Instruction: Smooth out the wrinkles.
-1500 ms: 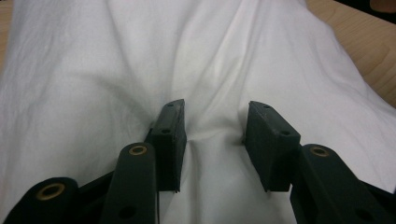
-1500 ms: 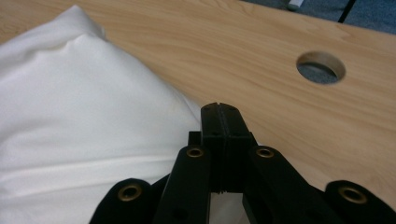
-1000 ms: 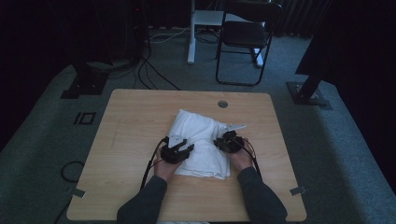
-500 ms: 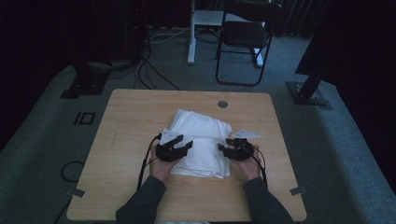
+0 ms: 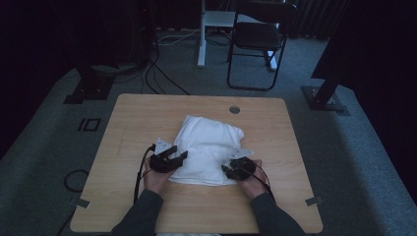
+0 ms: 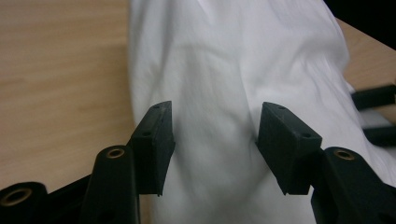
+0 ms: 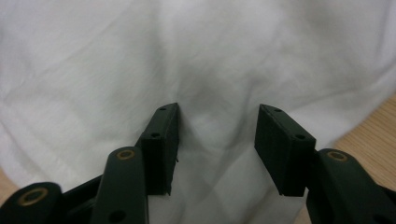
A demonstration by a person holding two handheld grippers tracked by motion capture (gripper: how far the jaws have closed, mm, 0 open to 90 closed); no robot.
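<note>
Two grippers were parked at the near corners of the white folded cloth [image 5: 209, 150], which lay mid-worktop [image 5: 133, 118]. The left gripper [image 5: 178, 156] sat at the near left corner, jaws apart and just opened wider, cloth in the gap but not pinched. The right gripper [image 5: 227, 169] at the near right corner had just sprung apart too, nothing clamped.

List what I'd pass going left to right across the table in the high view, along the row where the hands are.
Bare table → left gripper → white folded cloth → right gripper → bare table again.
</note>
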